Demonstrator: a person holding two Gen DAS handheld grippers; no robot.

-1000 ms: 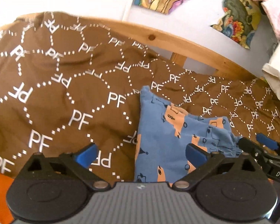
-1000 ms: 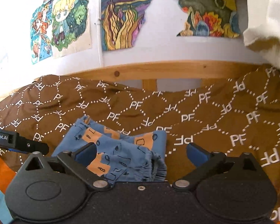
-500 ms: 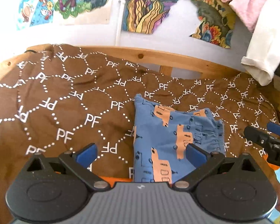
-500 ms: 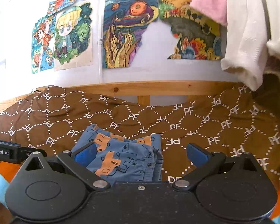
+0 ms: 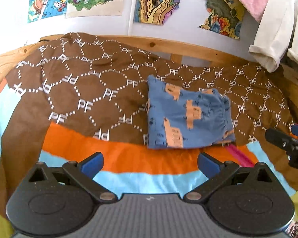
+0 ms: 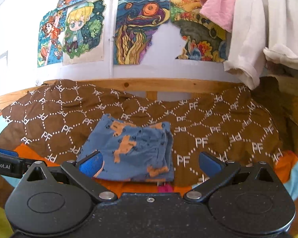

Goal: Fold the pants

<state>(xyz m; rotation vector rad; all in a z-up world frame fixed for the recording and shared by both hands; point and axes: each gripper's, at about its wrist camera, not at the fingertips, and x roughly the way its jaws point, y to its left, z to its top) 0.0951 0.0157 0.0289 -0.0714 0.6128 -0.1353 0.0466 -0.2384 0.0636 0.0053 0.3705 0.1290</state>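
While your brown blanket [image 5: 85, 91] covers the bed, the folded pants [image 5: 186, 115] lie on its near edge; your left gripper [image 5: 150, 161] and right gripper [image 6: 149, 161] hover spread wide, empty.

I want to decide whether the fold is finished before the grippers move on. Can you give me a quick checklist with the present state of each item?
1. Blue pants with orange print folded into a compact bundle: ok.
2. Bundle resting on the brown blanket with white PF lettering: ok, though its near edge reaches the orange sheet.
3. Left gripper open and empty: ok.
4. Right gripper open, holding nothing: ok.
5. Edges aligned: not ok, the waistband side looks bunched and uneven.
6. Pink item poking out by the bundle's near corner, whether it is caught under: cannot tell.
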